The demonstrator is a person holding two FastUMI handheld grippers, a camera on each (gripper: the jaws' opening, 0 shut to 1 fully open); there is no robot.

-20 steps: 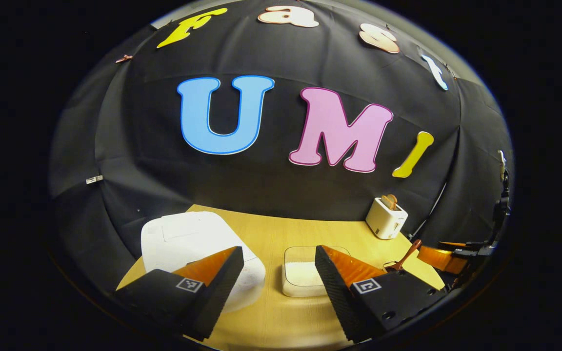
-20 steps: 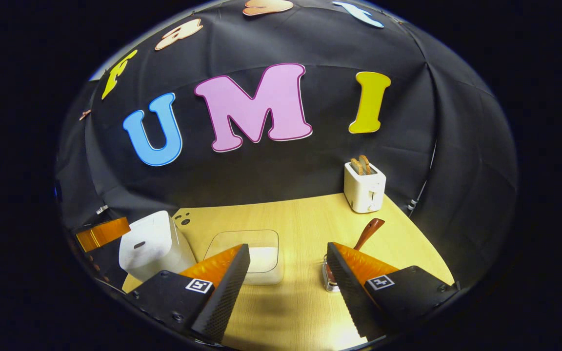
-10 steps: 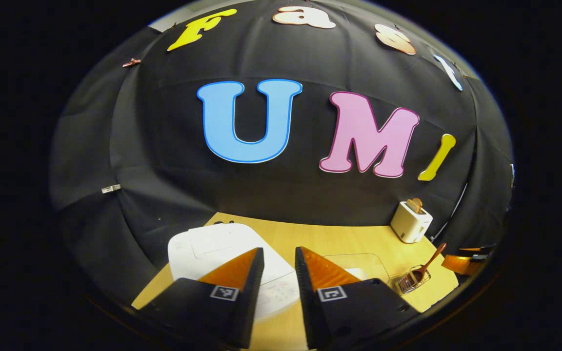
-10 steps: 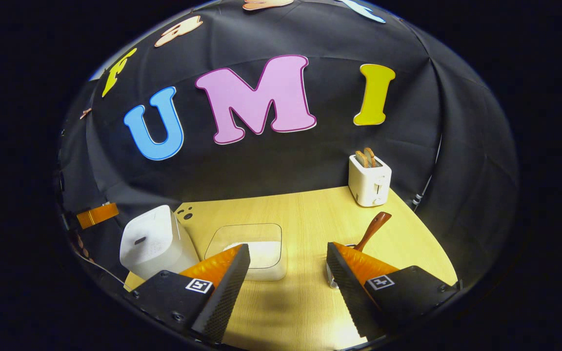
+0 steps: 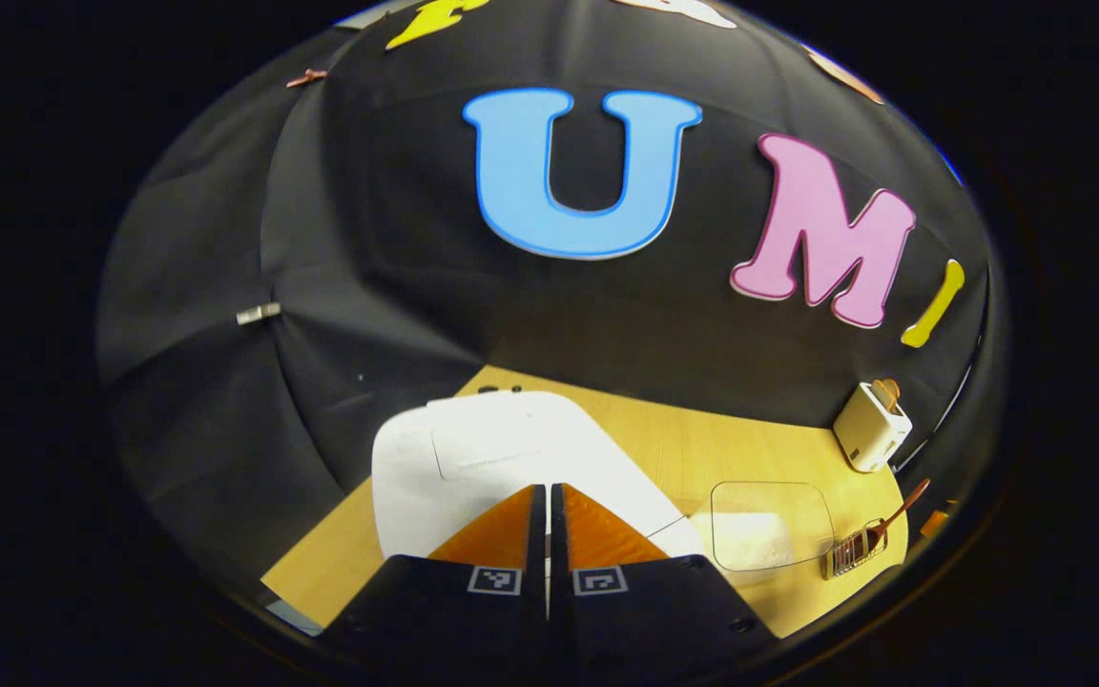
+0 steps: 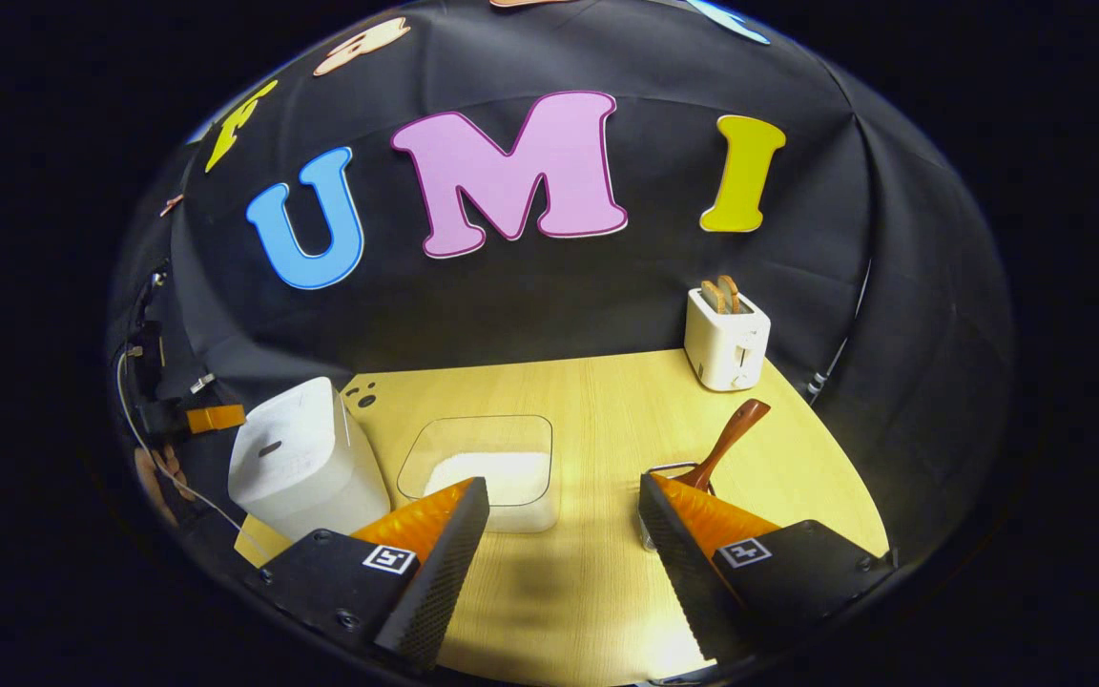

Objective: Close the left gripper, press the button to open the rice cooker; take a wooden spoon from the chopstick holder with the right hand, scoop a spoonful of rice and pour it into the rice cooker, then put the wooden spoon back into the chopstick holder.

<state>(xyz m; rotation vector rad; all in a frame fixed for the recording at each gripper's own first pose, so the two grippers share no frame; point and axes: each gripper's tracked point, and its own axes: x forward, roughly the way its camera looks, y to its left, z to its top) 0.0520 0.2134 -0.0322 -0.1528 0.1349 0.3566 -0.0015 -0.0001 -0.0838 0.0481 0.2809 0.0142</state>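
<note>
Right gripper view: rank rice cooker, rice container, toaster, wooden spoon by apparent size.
1. rice cooker and clear rice container: look alike, not ranked.
2. toaster, though it sits farthest back, so nearness skews this.
3. wooden spoon, partly hidden behind a finger.

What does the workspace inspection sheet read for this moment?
Surface: wooden table, bare between items.
Job's things: white rice cooker, lid down; clear rice container with white rice; wooden spoon standing in the wire holder.
Clutter: white toaster with bread slices at the back.
Grippers: left tool shut, empty, over the rice cooker; right tool open, empty, above the table.
Cables: dark cord behind the toaster.
Surroundings: black cloth wall.
</note>
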